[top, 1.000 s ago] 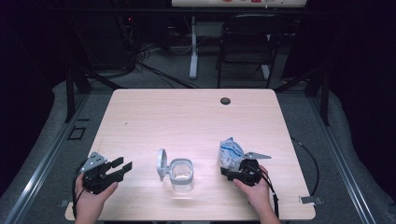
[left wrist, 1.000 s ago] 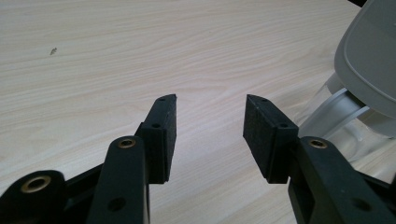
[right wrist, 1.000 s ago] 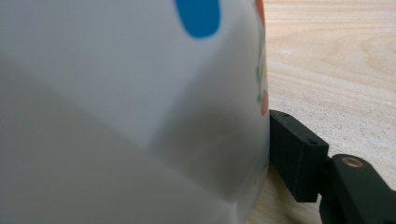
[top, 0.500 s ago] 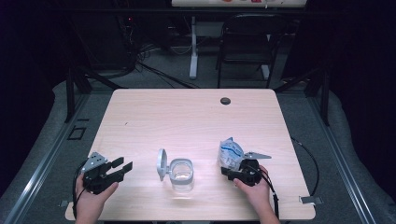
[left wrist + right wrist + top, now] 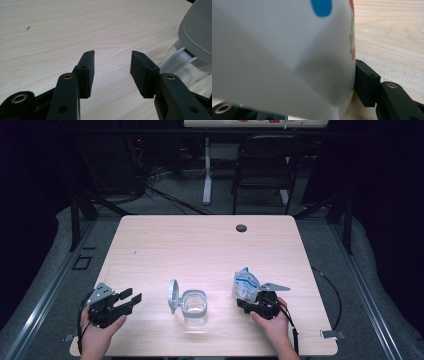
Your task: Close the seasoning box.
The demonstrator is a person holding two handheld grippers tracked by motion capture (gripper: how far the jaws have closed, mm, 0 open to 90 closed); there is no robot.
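Item 1 – surface [image 5: 200, 245]: pale wood top, round cable hole at upper right of the high view.

Item 2 – clear container [image 5: 194, 306]: lower centre of the high view, grey hinged lid [image 5: 173, 295] flipped up on its left side, mouth open. Looks empty, tho hard to be sure.

Item 3 – white bag [image 5: 246, 285]: blue print, crinkled, standing on the surface right of the container, well apart from it. In the right gripper view it sits close up between the jaws, blurred, w/ blue and orange marks.

Item 4 – right gripper [image 5: 252, 304]: at the foot of the bag, lower right of the high view. Jaws have just been closing w/ the bag between them; 1 pad [image 5: 364, 85] touches the bag's side, the other is hidden behind it. Bag wall shows little squeeze, so I can't tell if the grip is firm yet.

Item 5 – left gripper [image 5: 127, 298]: lower left of the high view, jaws apart, nothing between; lid edge at right of its own view.

Step in hand, my read: getting hold of the bag, prob. for a pour into the container.

To do it well:
- close until the bag wall dents, no further; contents may crush.
- grip low-mid, keep the top free.
- lift straight up, watch for sag.
- left gripper could steady the container.
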